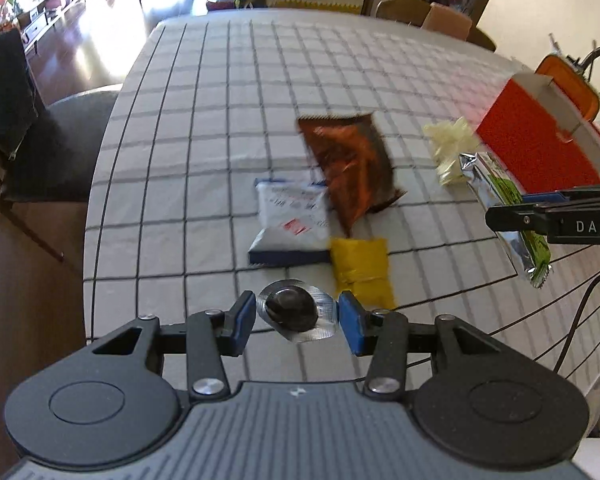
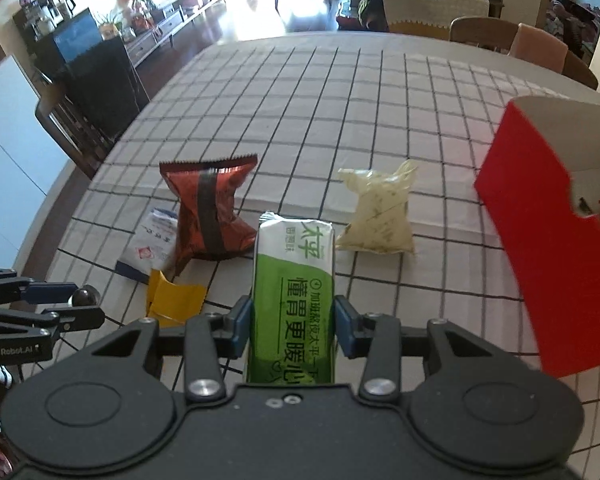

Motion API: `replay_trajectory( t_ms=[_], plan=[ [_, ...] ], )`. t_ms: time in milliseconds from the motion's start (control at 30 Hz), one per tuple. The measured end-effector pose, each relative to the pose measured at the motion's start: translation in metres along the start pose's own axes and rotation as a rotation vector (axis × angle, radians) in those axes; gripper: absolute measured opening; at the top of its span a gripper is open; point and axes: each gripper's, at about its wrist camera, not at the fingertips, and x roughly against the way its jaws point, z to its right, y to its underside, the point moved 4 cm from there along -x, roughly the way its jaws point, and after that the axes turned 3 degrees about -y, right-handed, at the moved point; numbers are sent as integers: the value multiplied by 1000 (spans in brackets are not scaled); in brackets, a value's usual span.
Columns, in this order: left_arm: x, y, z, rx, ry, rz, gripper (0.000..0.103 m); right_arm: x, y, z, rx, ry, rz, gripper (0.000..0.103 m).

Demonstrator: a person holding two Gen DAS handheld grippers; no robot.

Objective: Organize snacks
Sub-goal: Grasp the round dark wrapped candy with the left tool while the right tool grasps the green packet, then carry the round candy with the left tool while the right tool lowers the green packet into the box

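Observation:
My left gripper [image 1: 296,318] is shut on a round dark snack in a clear foil blister [image 1: 298,312], held above the table's near edge; it also shows in the right wrist view [image 2: 85,296]. My right gripper [image 2: 293,326] is shut on a green and white snack bar [image 2: 294,280], which also shows in the left wrist view [image 1: 504,208]. On the checked tablecloth [image 2: 340,92] lie a red-brown crinkled bag [image 2: 210,210], a white and blue packet [image 1: 290,224], a yellow packet [image 1: 362,274] and a pale cream pouch [image 2: 380,216]. An open red box [image 2: 548,240] stands at the right.
Chairs stand around the table: a dark one at the left [image 2: 92,92], wooden and pink ones at the far side [image 2: 536,48], an orange one behind the box [image 1: 568,80]. A black cable [image 1: 580,320] hangs at the near right.

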Motion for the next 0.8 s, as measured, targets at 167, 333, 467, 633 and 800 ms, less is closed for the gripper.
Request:
replay_trajectory(
  t_ms=[167,333,467,633,800],
  plan=[
    [17,-19,26,-9,18,38,45,31,-7,19,-8,-4,46,41],
    [34,-40,64,-47,42,82,45,61,-15,45,-8,-5,88,41],
    [42,-56,100,-88,64,113,45,83,-21,71,-13,1,105,42],
    [44,-77,143,-129,89,144,45,103,-27,105,-18,22,142,41],
    [44,-96,190,-182,103,173,45,118,-32,145,-29,39,165,41]
  ],
)
